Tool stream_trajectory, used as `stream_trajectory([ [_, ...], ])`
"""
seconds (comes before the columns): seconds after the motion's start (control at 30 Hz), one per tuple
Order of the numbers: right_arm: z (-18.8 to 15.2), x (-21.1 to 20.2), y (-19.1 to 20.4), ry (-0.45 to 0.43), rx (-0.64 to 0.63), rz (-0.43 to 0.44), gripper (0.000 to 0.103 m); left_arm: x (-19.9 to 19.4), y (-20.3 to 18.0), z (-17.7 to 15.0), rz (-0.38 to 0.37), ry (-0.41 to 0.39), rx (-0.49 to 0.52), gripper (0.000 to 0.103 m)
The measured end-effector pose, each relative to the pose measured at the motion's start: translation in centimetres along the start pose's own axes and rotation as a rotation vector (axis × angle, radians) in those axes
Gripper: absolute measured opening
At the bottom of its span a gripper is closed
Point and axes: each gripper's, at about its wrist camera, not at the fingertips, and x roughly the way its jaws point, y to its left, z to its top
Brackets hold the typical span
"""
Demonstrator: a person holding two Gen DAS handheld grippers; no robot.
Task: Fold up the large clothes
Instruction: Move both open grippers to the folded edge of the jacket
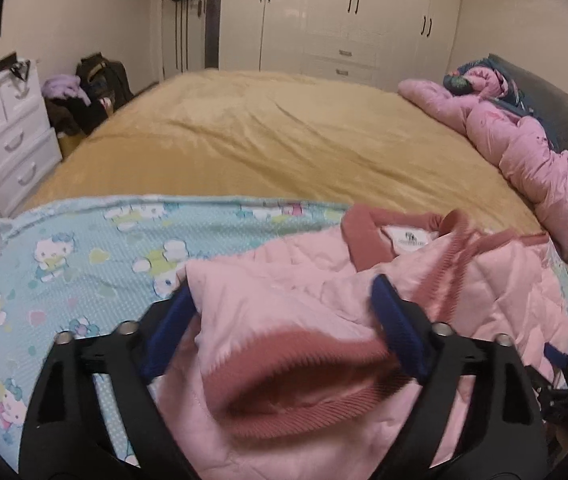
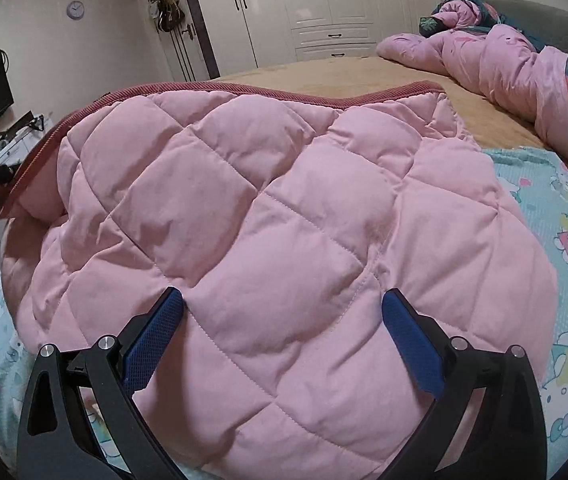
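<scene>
A pink quilted jacket (image 1: pixel 284 280) with a darker ribbed collar (image 1: pixel 360 240) lies on a light-blue cartoon-print sheet (image 1: pixel 84 264) at the near side of the bed. My left gripper (image 1: pixel 284 286) stands open, its blue pads wide apart. A ribbed cuff (image 1: pixel 304 364) bulges between them, and neither pad presses on it. In the right wrist view the jacket (image 2: pixel 268 200) shows its quilted back, with a ribbed hem (image 2: pixel 204 90) along the far edge. My right gripper (image 2: pixel 282 294) hangs open just above this fabric and grips nothing.
A tan blanket (image 1: pixel 264 132) covers the bed beyond the sheet. A bunched pink duvet (image 1: pixel 520 148) lies along the right side by the dark headboard. White drawers (image 1: pixel 8 132) stand left of the bed, bags beside them. A white wardrobe (image 1: pixel 344 16) fills the far wall.
</scene>
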Motion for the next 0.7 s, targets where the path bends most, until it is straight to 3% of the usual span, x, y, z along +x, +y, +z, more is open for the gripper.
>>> stream_trajectory([
  [0.07, 0.0, -0.1, -0.3, -0.001, 0.008, 0.015, 0.099, -1.1, -0.5, 0.6, 0.011, -0.041, 0.011, 0.093],
  [0.2, 0.3, -0.9, -1.5, -0.017, 0.052, 0.048, 0.099, -3.2, -1.9, 1.3, 0.024, -0.105, 0.066, 0.094],
  [0.37, 1.1, -2.6, -2.9, -0.071, 0.106, 0.063, 0.099, -5.1, -1.9, 0.0, 0.053, -0.179, 0.097, 0.094],
  [0.53, 1.5, -4.6, -4.9, -0.157, 0.171, 0.045, 0.099, -4.4, -0.3, -3.2, 0.101, -0.14, 0.059, 0.094],
  [0.7, 1.6, -5.3, -6.4, -0.186, 0.204, 0.007, 0.099, -2.1, 1.0, -5.6, 0.16, -0.061, 0.055, 0.094],
])
